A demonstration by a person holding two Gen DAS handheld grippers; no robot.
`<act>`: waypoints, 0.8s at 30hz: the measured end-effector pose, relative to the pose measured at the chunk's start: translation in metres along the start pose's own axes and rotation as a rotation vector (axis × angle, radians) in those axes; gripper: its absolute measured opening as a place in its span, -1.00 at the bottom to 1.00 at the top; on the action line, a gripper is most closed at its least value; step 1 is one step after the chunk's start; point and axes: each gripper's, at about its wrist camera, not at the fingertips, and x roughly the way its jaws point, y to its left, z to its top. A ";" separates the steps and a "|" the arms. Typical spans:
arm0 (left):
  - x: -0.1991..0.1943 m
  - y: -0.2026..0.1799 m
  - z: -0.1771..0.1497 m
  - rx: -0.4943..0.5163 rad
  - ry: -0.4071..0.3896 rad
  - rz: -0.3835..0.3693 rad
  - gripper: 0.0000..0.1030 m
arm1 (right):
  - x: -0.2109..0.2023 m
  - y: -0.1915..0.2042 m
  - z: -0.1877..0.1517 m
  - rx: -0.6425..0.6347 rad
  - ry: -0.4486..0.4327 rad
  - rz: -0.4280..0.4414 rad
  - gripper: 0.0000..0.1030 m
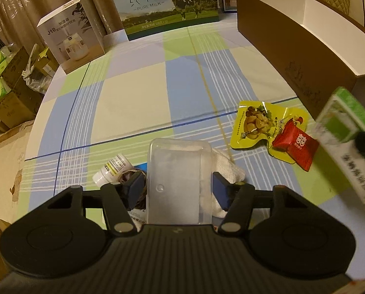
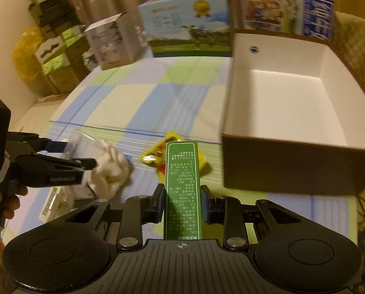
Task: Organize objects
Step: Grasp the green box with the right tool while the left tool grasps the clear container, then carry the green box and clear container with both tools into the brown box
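Green carton (image 2: 183,191) clenched lengthwise in right gripper (image 2: 182,202), brown box (image 2: 288,164) just ahead-right; left gripper (image 1: 180,187) grasping clear case (image 1: 178,181).

The table is covered by a cloth (image 1: 138,93) with a matt, woven look, printed in checks; the clear case (image 1: 178,178) is made of smooth transparent plastic, slightly cloudy; the white towel (image 1: 228,169) beside it is seen as soft, rough cloth. The yellow packet (image 1: 253,125) is of glossy foil, and the red sachet (image 1: 296,147) is also shiny; the green box (image 2: 183,191) is printed cardboard with a smooth, faintly glossy face. The brown box (image 2: 288,161) is of matt card, white and smooth inside; the small bottle (image 1: 111,170) is of white plastic with a paper label.
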 end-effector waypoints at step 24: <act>-0.077 -0.028 0.069 -0.148 -0.133 -0.195 0.02 | -0.094 -0.082 0.041 0.153 -0.182 -0.047 -0.48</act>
